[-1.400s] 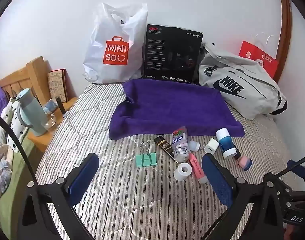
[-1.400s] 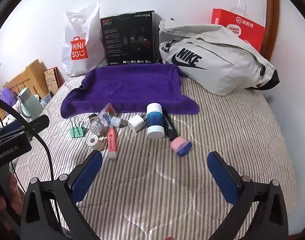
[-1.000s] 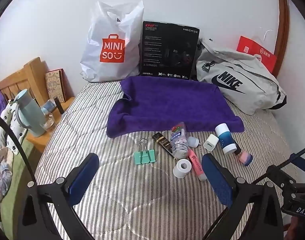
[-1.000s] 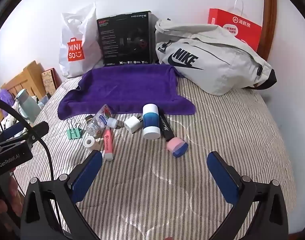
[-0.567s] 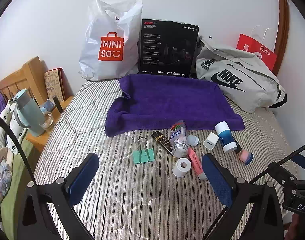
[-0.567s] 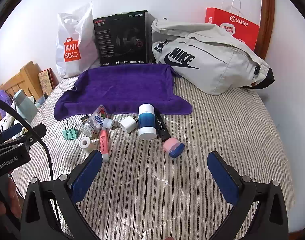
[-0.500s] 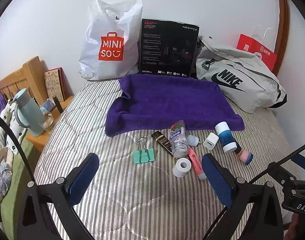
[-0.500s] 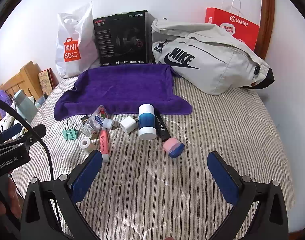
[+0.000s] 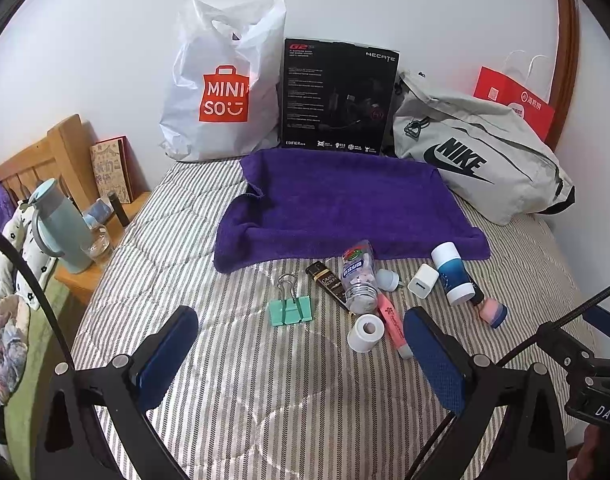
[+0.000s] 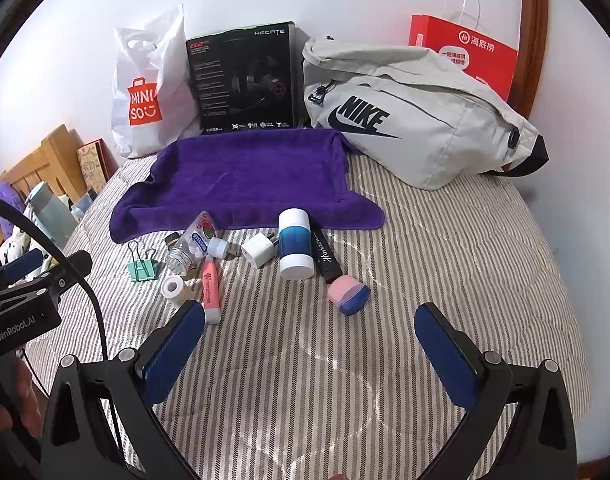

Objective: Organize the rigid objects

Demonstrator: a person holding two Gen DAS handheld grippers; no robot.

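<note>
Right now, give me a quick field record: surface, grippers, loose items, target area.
surface: striped bedspread
left gripper: open, empty, above the bedspread
right gripper: open, empty
loose items: green binder clip, pill bottle lying down, white tape roll, pink highlighter, white charger, blue-and-white tube, pink-and-blue eraser
possible target area: purple towel, nothing on it
progress: no item moved onto the towel yet

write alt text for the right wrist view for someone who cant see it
The open right claw hovers empty over a striped bed, facing a row of small items: a pink highlighter, white charger plug, blue-and-white tube and pink-and-blue eraser. Behind them lies a purple towel.
</note>
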